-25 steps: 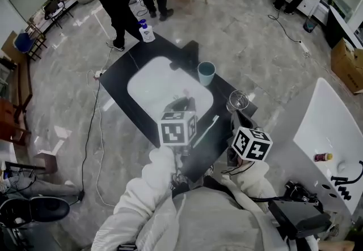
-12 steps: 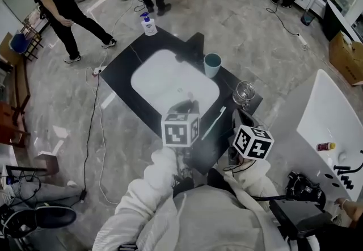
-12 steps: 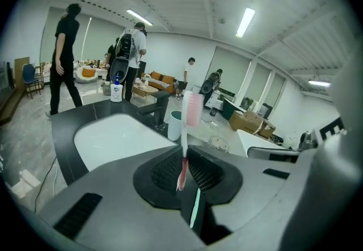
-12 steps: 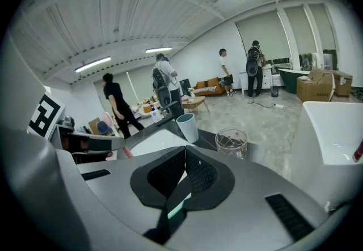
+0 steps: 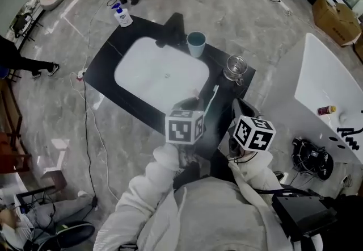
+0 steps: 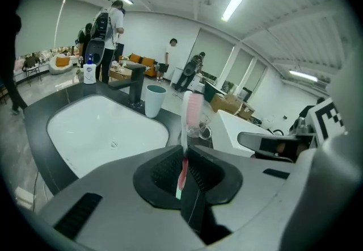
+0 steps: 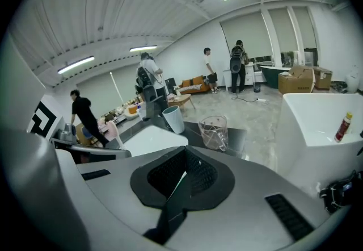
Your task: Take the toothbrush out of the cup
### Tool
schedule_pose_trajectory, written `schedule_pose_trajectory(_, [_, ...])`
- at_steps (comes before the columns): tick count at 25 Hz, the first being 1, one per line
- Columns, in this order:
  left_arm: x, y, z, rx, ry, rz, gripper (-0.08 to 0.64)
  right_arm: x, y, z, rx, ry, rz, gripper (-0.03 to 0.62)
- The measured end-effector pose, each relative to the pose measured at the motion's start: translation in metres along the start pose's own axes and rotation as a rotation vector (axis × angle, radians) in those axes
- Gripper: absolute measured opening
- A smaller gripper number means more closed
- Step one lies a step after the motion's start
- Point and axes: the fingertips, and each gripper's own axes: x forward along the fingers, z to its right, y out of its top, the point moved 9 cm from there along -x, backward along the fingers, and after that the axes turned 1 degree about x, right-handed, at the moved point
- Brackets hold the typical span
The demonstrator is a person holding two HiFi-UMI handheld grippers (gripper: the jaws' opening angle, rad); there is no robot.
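Two grippers sit nearest me, one in each of the person's hands, over the near edge of the black stone-look countertop. The left gripper pinches the lower handle of the pink-and-white plastic toothbrush, whose bristled head stands up and forward from the jaws, clear of any cup. The right gripper has its jaws pressed together with nothing between them. Just past the grippers lies the white rectangular sink basin, set into the countertop. To its right stands a clear glass mug with a handle, and further back, beside the black faucet, a pale teal plastic cup stands upright. At the far left corner is a white pump bottle with a blue top. Beyond the counter, people stand on the grey marble floor.
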Motion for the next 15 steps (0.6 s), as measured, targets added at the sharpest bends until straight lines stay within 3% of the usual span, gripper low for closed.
schedule_pose_trajectory(7, [0.027,-0.008,0.02,0.048,-0.107,-0.096,0.038,-0.006,-0.012,0.023,0.061,-0.093,-0.012,0.023])
schedule_pose_trajectory(15, [0.043,-0.02,0.03,0.098,-0.171,-0.226,0.038,0.003,-0.017,0.036,0.11,-0.111,-0.017,0.023])
